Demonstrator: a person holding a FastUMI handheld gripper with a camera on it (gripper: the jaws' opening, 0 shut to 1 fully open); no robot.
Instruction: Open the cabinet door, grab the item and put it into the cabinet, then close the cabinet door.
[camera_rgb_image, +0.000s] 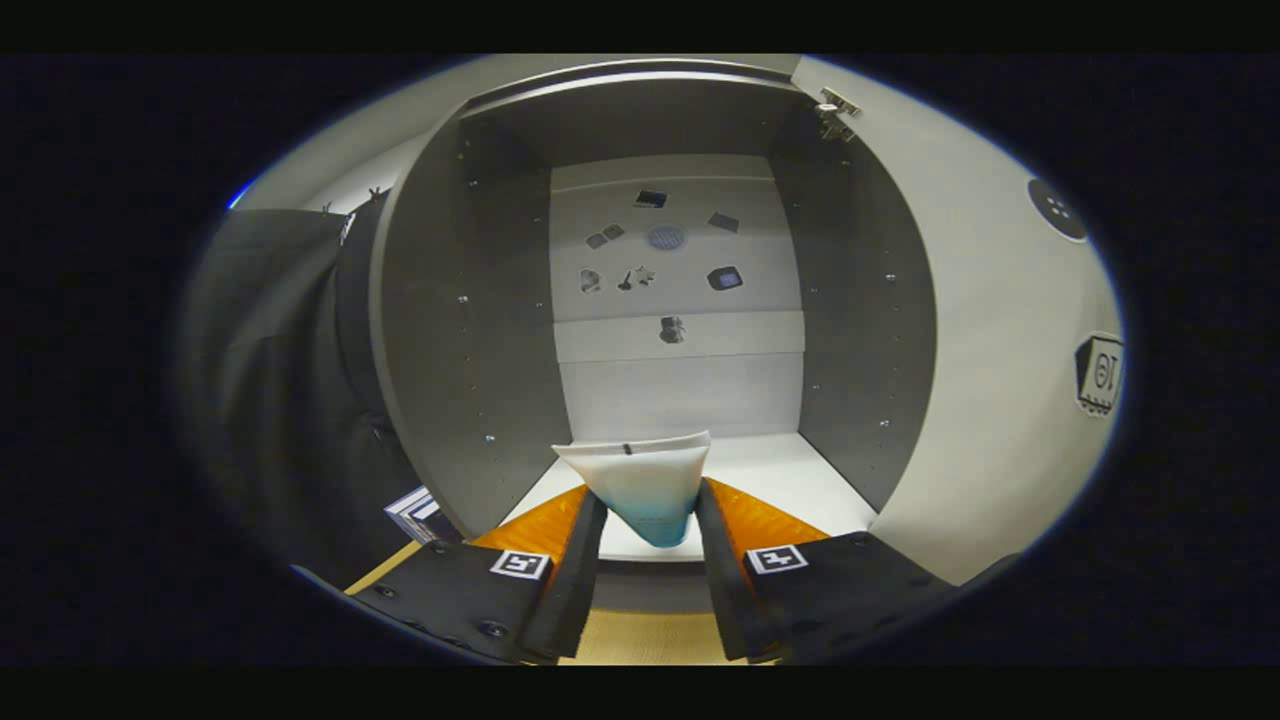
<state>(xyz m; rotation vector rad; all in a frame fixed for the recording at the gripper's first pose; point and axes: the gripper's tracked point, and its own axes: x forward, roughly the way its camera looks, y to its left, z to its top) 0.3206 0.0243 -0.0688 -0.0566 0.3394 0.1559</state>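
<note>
My gripper (650, 515) is shut on a white pouch-like item (640, 480) with a blue lower end; both fingers press on its narrow bottom part and its wide white top stands up between them. Straight ahead is the open cabinet (470, 330), grey inside, with a pale floor (770, 480) just beyond the item. The cabinet door (990, 350) is swung open to the right of the fingers, its hinge (835, 110) at the upper corner. Several small dark stickers dot the back wall (680, 380).
Black cloth (270, 380) hangs to the left of the cabinet. A wooden surface (640, 635) lies below the fingers in front of the cabinet. A round dark knob (1056, 208) and a tag (1098, 372) sit on the door's face.
</note>
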